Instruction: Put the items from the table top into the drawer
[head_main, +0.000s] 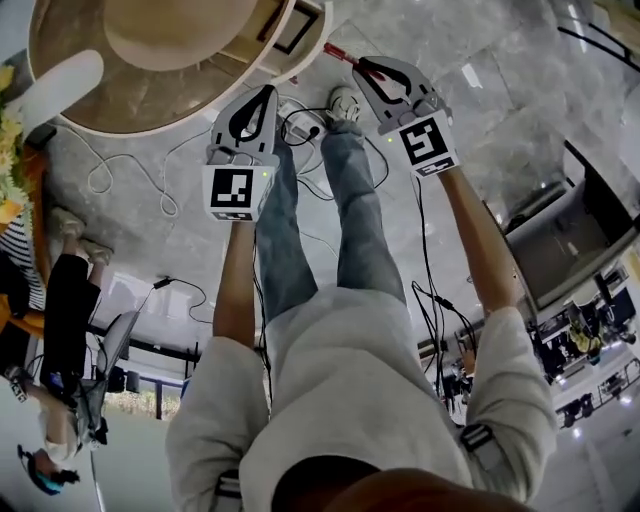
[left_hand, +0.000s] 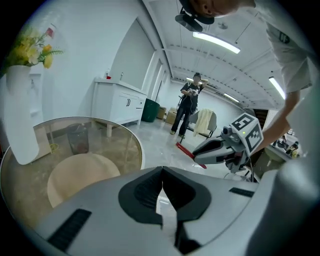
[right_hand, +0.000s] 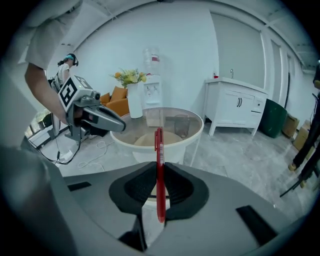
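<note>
A red pen is clamped upright between the jaws of the right gripper, its clip end standing above the pads. It is held in the air, off the table and above the grey floor. The jaws of the left gripper are pressed together with nothing between them. Both grippers are held out in front of the person, side by side but apart.

A round glass-topped table is seen just beyond the left gripper. A white vase of yellow flowers stands on its far edge. At the table's near side, a cream box-like part juts out; it is judged to be the open drawer, though this cannot be told for certain.

The step in hand is judged to be the carrying of the pen to the drawer. For the next move, the pen is to be brought over the drawer's opening and lowered, and only then are the right jaws to be parted.
</note>
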